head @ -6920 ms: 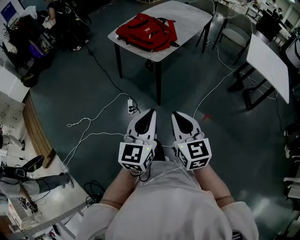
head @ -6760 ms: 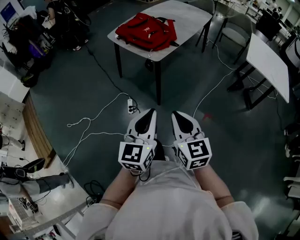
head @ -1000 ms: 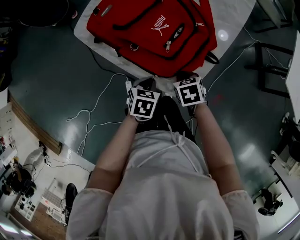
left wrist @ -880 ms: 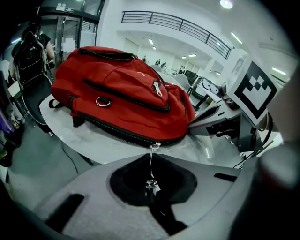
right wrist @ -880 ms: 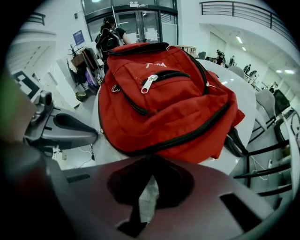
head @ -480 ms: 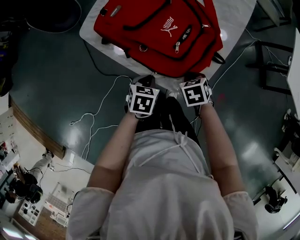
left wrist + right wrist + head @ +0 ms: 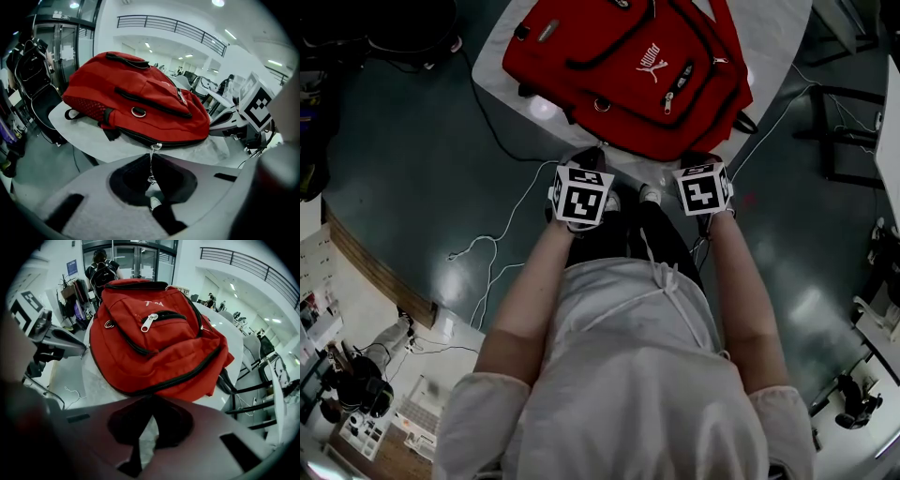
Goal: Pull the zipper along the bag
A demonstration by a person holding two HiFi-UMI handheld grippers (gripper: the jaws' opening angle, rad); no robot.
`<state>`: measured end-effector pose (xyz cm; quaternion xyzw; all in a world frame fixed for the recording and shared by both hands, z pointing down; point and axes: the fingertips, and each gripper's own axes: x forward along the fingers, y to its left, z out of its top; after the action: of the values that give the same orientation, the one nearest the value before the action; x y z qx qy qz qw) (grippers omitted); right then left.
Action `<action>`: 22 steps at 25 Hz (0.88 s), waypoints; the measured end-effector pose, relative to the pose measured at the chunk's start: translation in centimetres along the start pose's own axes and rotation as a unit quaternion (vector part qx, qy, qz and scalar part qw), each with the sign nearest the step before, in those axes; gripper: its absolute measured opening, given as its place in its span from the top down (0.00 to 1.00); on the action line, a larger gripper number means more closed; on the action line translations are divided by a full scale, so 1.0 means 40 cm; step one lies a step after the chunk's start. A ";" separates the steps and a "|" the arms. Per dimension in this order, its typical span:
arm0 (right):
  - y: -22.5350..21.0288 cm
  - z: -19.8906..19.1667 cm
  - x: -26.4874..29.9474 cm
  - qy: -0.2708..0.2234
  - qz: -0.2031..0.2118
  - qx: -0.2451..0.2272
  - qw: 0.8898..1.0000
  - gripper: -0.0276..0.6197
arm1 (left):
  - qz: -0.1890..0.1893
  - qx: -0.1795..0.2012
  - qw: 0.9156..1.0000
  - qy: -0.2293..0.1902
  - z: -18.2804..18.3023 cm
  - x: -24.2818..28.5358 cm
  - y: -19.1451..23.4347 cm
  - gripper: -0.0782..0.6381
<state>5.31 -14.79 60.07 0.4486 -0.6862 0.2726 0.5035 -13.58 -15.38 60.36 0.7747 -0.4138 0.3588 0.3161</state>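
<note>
— Where is the bag?

— The red backpack [image 7: 623,66] lies flat on the white table [image 7: 773,42]. Its bottom rim runs along the near edge, right in front of me.

— Can you read anything on it?

— A white Puma wordmark [image 7: 651,49] with the leaping cat sits on the front panel. Any other print is too small to read. My marker cubes [image 7: 581,195] carry only black-and-white squares, no letters.

— And your jaws?

— My left gripper [image 7: 153,153] has its jaws closed tip to tip, with nothing between them. Just past the tips, the metal slider [image 7: 155,146] sits on the dark zipper track [image 7: 133,136] at the rim. Its thin pull [image 7: 150,169] dangles free over the near edge. My right gripper [image 7: 153,397] is closed the same way and is empty. It points at the rim further right along that edge.
</note>
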 end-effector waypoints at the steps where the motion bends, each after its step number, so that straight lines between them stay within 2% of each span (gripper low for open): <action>1: 0.001 -0.001 0.000 0.002 -0.002 0.000 1.000 0.92 | 0.001 -0.001 1.000 -0.001 0.002 -0.002 0.010 0.85; 5: 0.003 -0.001 0.002 0.006 -0.003 0.001 1.000 0.92 | 0.011 -0.011 1.000 -0.005 0.012 -0.009 0.056 0.85; 13: 0.003 -0.014 0.009 0.019 0.005 0.034 0.999 0.92 | 0.036 -0.026 0.999 -0.019 0.045 -0.014 0.153 0.85; 17: 0.000 -0.007 0.012 0.014 0.008 0.032 0.999 0.92 | 0.036 -0.024 0.999 -0.021 0.053 -0.012 0.166 0.85; 22: 0.004 -0.005 0.010 0.011 0.007 0.028 1.000 0.92 | 0.056 -0.024 0.998 -0.031 0.048 -0.005 0.162 0.85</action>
<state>5.22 -14.69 60.54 0.4550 -0.6760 0.3000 0.4960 -18.73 -19.76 60.41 0.7534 -0.4743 0.3419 0.3009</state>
